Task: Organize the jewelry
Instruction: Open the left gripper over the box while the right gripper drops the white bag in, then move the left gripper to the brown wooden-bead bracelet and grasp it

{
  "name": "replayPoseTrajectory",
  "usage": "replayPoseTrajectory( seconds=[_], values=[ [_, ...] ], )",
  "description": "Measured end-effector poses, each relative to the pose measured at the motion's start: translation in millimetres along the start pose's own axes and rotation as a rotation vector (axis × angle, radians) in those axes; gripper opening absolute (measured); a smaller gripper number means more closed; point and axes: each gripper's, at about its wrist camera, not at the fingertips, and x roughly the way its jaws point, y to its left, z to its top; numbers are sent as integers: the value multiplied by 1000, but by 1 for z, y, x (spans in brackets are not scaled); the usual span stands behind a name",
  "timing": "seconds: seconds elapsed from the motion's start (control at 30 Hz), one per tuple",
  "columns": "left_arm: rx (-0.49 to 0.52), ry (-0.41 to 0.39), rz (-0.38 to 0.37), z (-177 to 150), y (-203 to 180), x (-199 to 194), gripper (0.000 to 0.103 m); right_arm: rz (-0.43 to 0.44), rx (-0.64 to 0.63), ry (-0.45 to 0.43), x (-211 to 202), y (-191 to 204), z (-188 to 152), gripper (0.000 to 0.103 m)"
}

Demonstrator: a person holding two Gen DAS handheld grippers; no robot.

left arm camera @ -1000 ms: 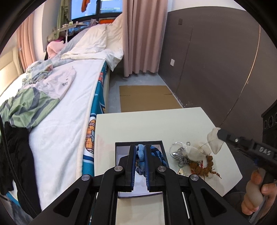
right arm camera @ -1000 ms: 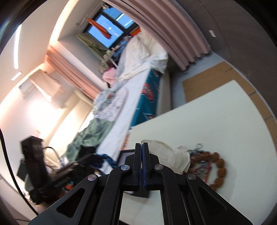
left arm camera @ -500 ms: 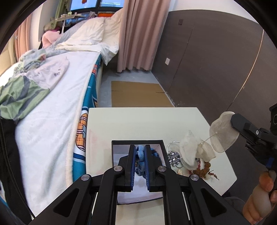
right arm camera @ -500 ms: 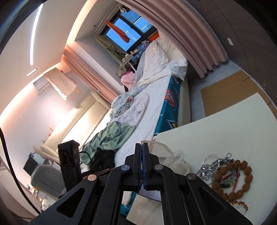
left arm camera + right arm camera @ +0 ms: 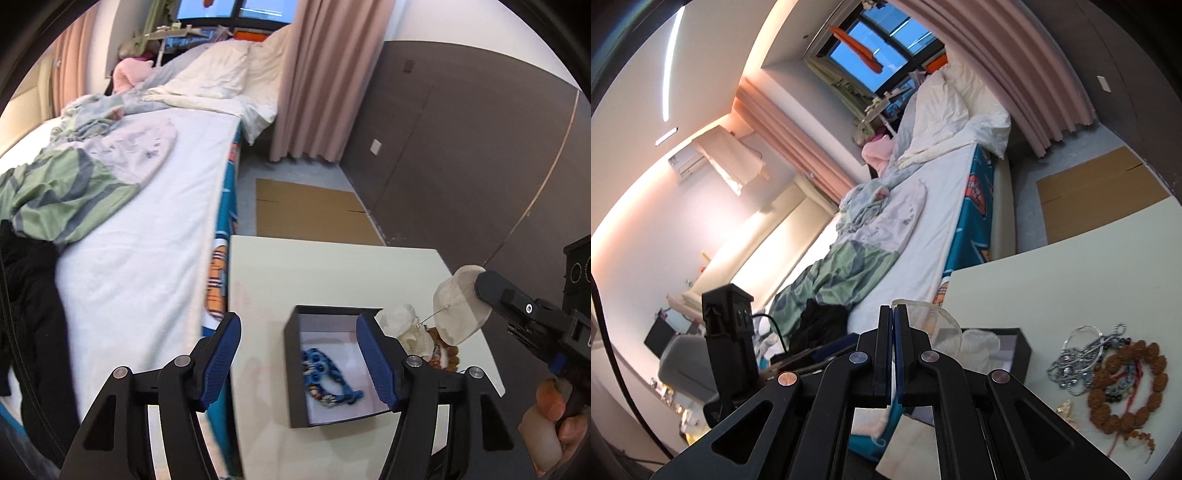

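Observation:
A black box with a white lining (image 5: 295,373) stands on the cream table (image 5: 317,273). A blue bracelet (image 5: 325,376) lies inside it. My left gripper (image 5: 299,362) is open above the box, empty. My right gripper (image 5: 893,314) is shut on a white shell-disc piece on thin wire (image 5: 461,314), held in the air right of the box; it also shows in the right wrist view (image 5: 934,314). A brown bead bracelet (image 5: 1126,387) and silver chains (image 5: 1078,362) lie on the table.
A bed with white sheet and crumpled clothes (image 5: 122,229) runs along the table's left side. Flat cardboard (image 5: 314,210) lies on the floor beyond the table. A dark wall panel (image 5: 461,158) stands to the right.
My left gripper has opened and let the blue bracelet drop into the box, and has pulled back. My right gripper has lifted the shell piece off the pile.

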Motion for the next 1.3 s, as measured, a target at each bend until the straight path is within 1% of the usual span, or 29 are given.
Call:
replayPoseTrajectory(
  seconds=[0.1, 0.17, 0.23, 0.27, 0.3, 0.33, 0.37, 0.4, 0.53, 0.7, 0.77, 0.9, 0.97, 1.0, 1.07, 1.1, 1.3],
  values=[
    [-2, 4, 18, -3, 7, -3, 66, 2, -6, 23, 7, 4, -5, 3],
    [-1, 10, 32, -4, 9, -3, 66, -13, -17, 46, 12, 4, -9, 3],
    [-1, 12, 43, -4, 10, -4, 66, -73, -32, 92, 21, 2, -10, 4],
    [-1, 11, 48, -4, 10, -6, 66, -90, -35, 110, 23, 2, -10, 13],
    [-1, 7, 55, -5, 9, -9, 66, -112, -33, 135, 26, 0, -11, 24],
    [1, 4, 57, -4, 8, -11, 66, -127, -25, 144, 26, -3, -12, 55],
    [6, 2, 58, -4, 6, -12, 66, -134, -18, 133, 22, -3, -12, 79],
    [12, 0, 62, -3, 3, -14, 66, -143, -9, 102, 15, -6, -12, 83],
    [43, -3, 62, -3, -13, -17, 67, -138, 33, 66, -7, -17, -10, 83],
    [90, 8, 51, -6, -38, -13, 69, -201, 78, 38, -25, -34, -9, 84],
    [106, 17, 41, -8, -48, -12, 70, -212, 95, 26, -34, -41, -9, 84],
    [134, 28, 34, -11, -69, -9, 76, -246, 110, -1, -51, -54, -7, 84],
    [145, 31, 24, -12, -78, -8, 77, -259, 119, -4, -57, -59, -5, 84],
    [155, 32, 19, -12, -84, -7, 78, -269, 123, -4, -60, -63, -5, 84],
    [173, 36, 14, -12, -93, -5, 82, -276, 129, -9, -67, -70, -6, 92],
    [182, 36, 9, -13, -99, -4, 84, -281, 136, -18, -72, -74, -6, 94],
    [233, 59, -8, -17, -126, 7, 87, -311, 168, -31, -93, -97, -7, 94]
  ],
)
